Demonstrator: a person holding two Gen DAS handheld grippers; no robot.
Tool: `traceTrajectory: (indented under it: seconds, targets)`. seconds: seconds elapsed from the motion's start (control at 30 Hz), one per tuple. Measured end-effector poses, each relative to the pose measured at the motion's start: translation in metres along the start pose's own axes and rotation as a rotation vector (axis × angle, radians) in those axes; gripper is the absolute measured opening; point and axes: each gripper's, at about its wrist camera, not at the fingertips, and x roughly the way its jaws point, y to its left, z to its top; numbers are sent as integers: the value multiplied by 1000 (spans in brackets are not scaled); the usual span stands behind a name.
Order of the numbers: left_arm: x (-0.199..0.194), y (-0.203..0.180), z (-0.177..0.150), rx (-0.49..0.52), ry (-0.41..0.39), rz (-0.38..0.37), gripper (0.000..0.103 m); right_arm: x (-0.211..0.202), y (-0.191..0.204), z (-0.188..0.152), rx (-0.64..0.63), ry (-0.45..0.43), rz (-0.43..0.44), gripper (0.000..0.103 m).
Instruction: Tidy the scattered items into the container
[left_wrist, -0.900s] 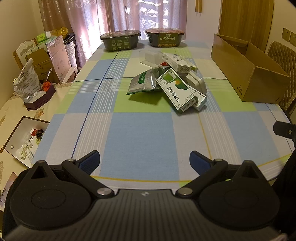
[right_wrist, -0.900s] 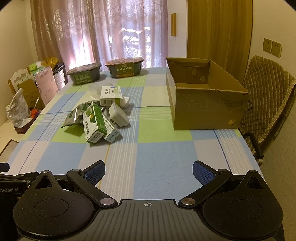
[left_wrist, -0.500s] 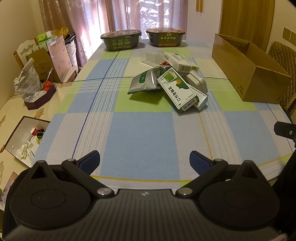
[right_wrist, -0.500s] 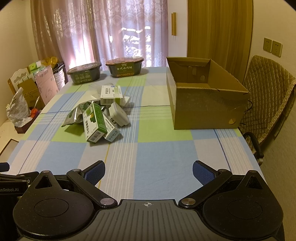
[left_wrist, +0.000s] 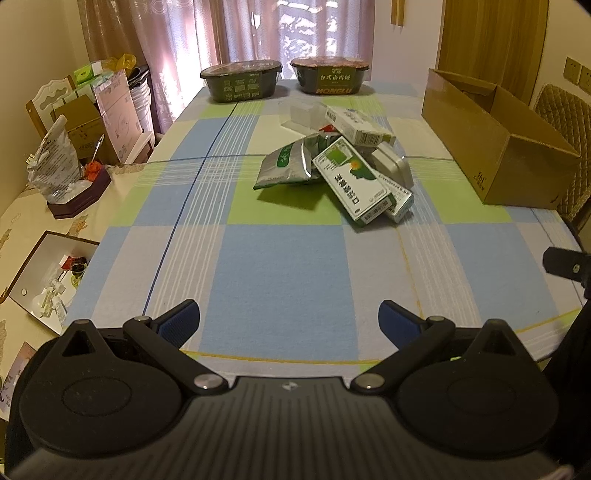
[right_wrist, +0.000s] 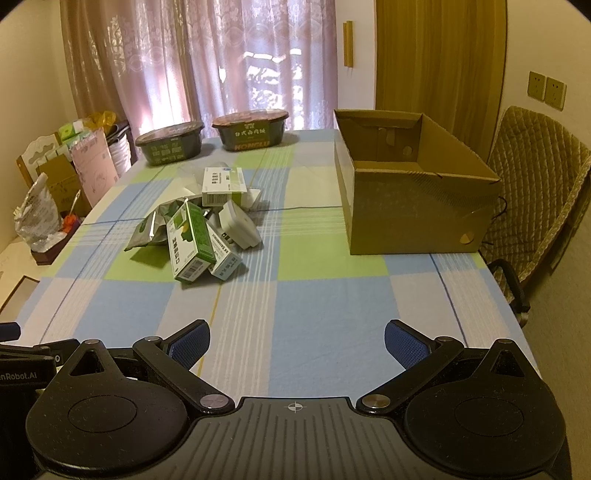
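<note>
Both the left gripper (left_wrist: 288, 323) and right gripper (right_wrist: 297, 341) hover spread and empty over the table's (right_wrist: 332, 314) near edge, since the heaped boxes (right_wrist: 199, 229) at mid-table await transfer to the cardboard box (right_wrist: 413, 210) along its right edge.

The left gripper (left_wrist: 288, 319) has edged slightly forward.
</note>
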Motion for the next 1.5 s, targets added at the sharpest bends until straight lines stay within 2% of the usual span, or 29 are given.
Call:
traceTrajectory:
  seconds: [0.17,0.5,0.77,0.9,1.1,1.33,1.37,1.4,1.43,1.5]
  targets:
    - [-5,1,9,-3,-24,-34,102,-1,7,9,-35,-10,38,103]
    - [4,21,45,6,-42,-19,102,12,44,26,-205,-97,29,103]
    - [44,59,90,12,-25,-55,102,65,83,39,-341,7,41,103]
    - [68,73,111,13,-3,-95,102,90,99,41,-389,4,82,103]
    - [102,87,132,15,19,-120,102,138,130,43,-492,-4,42,103]
    - [137,96,148,25,62,-167,101,188,155,53,-555,18,15,103]
    - [141,98,150,25,64,-178,101,193,158,53,-566,13,8,98]
    - [145,100,153,23,65,-187,101,198,160,55,-579,16,8,84]
    - [149,102,155,21,65,-197,101,205,163,56,-586,26,7,80]
    - [155,105,158,19,65,-216,101,216,165,57,-590,45,-2,79]
